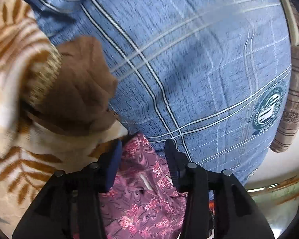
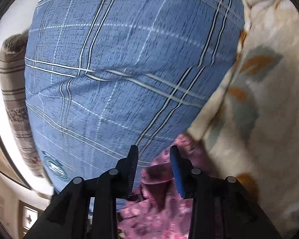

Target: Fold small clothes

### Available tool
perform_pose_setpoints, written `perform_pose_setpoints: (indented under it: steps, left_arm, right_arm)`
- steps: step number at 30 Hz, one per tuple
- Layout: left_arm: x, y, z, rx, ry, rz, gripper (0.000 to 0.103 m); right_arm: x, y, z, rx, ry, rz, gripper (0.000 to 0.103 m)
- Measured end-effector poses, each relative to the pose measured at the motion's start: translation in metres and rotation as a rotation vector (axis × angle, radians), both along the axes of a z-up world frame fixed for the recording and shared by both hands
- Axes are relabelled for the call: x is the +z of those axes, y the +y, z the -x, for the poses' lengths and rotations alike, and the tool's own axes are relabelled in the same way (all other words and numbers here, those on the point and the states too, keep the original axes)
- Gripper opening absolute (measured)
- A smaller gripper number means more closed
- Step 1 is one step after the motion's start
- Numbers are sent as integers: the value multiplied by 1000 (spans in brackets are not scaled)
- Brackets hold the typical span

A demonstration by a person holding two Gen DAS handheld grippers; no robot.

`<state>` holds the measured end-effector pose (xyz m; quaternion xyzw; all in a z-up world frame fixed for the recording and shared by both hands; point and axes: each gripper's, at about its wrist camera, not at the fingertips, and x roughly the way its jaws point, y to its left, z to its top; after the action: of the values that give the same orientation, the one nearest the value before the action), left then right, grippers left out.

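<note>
both grippers, left (image 1: 143, 147) and right (image 2: 154, 155), gape over the pink garment (image 1: 145, 195); clamp matching corners, then spread it flat on the blue sheet (image 1: 189, 69).

Soft, even daylight fills both views, with no glare. Fisheye bulging bends the blue plaid bedsheet (image 1: 189, 69) lines, and black vignette rims the corners. Motion blur smears the leaf-print blanket (image 2: 259, 99) and brown garment (image 1: 79, 87); faint shadows mottle the sheet.
</note>
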<state>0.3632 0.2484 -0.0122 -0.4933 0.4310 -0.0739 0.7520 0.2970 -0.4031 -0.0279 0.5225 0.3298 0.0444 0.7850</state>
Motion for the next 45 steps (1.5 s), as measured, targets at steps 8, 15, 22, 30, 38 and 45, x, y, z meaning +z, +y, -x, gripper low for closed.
perform_pose_setpoints:
  steps: [8, 15, 22, 30, 38, 45]
  left_arm:
    - [-10, -58, 41, -433, -116, -160, 49]
    - [-4, -137, 24, -565, -131, -458, 47]
    - [15, -101, -21, -219, 2, -488, 17]
    - [-24, -56, 48, -325, 43, -350, 52]
    - [-39, -79, 53, -306, 78, -467, 45]
    - [-23, -58, 85, -300, 37, -357, 44]
  right_arm:
    - [1, 47, -8, 183, 58, 243, 51]
    - [3, 96, -46, 347, 78, 360, 14]
    - [17, 67, -46, 158, 38, 326, 23]
    - [-12, 63, -36, 276, 151, 383, 59]
    - [-8, 65, -38, 133, 142, 459, 4]
    - [-5, 63, 15, 134, 102, 372, 31]
